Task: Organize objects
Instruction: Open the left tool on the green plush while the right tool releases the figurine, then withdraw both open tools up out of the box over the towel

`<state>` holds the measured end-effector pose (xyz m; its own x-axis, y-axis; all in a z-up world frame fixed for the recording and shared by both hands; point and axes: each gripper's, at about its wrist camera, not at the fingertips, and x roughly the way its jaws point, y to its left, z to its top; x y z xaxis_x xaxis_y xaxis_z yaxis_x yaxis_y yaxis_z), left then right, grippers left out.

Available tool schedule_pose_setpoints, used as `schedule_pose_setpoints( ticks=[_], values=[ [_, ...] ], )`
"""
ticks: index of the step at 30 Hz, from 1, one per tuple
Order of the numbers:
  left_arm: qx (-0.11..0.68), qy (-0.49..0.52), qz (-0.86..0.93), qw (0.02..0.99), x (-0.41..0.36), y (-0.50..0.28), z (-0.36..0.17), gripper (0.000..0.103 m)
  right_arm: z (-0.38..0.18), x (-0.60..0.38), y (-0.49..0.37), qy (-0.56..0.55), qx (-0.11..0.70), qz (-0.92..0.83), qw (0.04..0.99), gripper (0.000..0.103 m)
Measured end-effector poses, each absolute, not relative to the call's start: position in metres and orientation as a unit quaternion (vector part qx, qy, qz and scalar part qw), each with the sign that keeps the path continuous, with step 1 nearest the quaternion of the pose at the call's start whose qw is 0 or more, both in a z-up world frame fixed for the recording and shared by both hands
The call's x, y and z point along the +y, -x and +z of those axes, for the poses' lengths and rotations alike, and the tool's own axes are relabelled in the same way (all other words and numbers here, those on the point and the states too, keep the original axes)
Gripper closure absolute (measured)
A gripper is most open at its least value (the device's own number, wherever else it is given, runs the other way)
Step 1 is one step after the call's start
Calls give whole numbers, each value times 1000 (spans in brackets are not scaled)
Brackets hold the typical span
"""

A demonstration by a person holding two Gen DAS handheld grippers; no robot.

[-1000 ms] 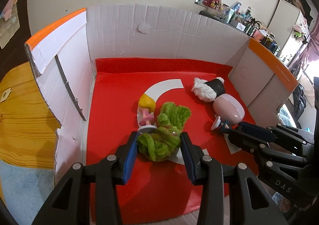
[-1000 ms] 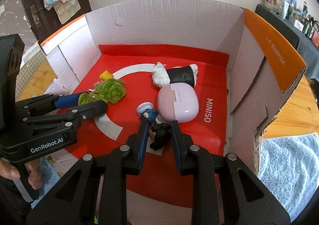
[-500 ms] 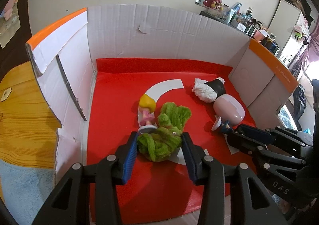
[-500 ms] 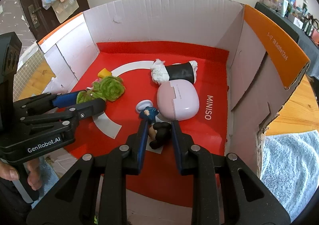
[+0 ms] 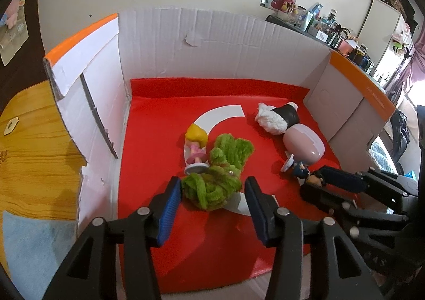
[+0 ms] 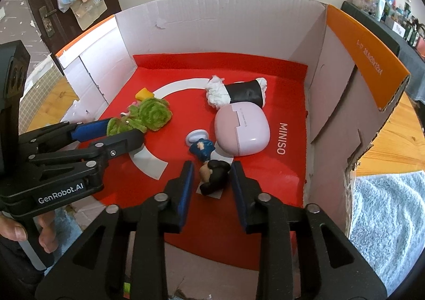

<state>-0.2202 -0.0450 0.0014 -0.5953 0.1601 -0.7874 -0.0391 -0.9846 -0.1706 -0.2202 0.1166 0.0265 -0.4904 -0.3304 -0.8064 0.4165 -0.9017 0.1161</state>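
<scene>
A shallow white cardboard box (image 5: 217, 42) with orange flap edges and a red printed floor sits on a wooden table (image 5: 34, 140); at its left side lies a small doll with yellow hair and a pink dress (image 5: 196, 144), touching a fuzzy green pipe-cleaner plant (image 5: 217, 175); the left gripper (image 5: 212, 195) stands open, its blue-padded jaws either side of the plant's near end, the left pad touching or almost touching it, the right pad apart from it; further right lie a black roll with white crumpled ends (image 6: 236, 91) and, just in front of it, a pale pink rounded earbud case (image 6: 241, 131); beside the case lies a small figurine with black hair and a blue outfit (image 6: 209, 164); the right gripper (image 6: 212, 183) is open, its jaws flanking the figurine's head without clearly touching it.
</scene>
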Motion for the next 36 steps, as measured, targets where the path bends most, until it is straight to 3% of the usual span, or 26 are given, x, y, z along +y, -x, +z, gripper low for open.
schedule_pose_setpoints(
  ticks=[2,18,26,29,31,33,36],
  values=[
    [-66,444,892,54,-45,220,2,45,28,115,218,-452,49,-863,221,54],
    [-57,434,897,55,-39,205,11,45,36,119,202,-444,49,-866,226,53],
    [-56,428,900,56,-40,188,15,45,41,120,192,-437,53,-868,231,45],
    [-57,424,902,55,-39,185,16,38,43,120,189,-435,53,-869,231,45],
    [-59,418,905,49,-41,181,19,31,44,121,188,-433,53,-870,231,39],
    [-62,415,906,47,-44,178,21,31,46,120,186,-430,54,-871,231,32],
    [-62,415,907,44,-45,175,22,31,47,120,184,-428,54,-872,231,32]
  ],
)
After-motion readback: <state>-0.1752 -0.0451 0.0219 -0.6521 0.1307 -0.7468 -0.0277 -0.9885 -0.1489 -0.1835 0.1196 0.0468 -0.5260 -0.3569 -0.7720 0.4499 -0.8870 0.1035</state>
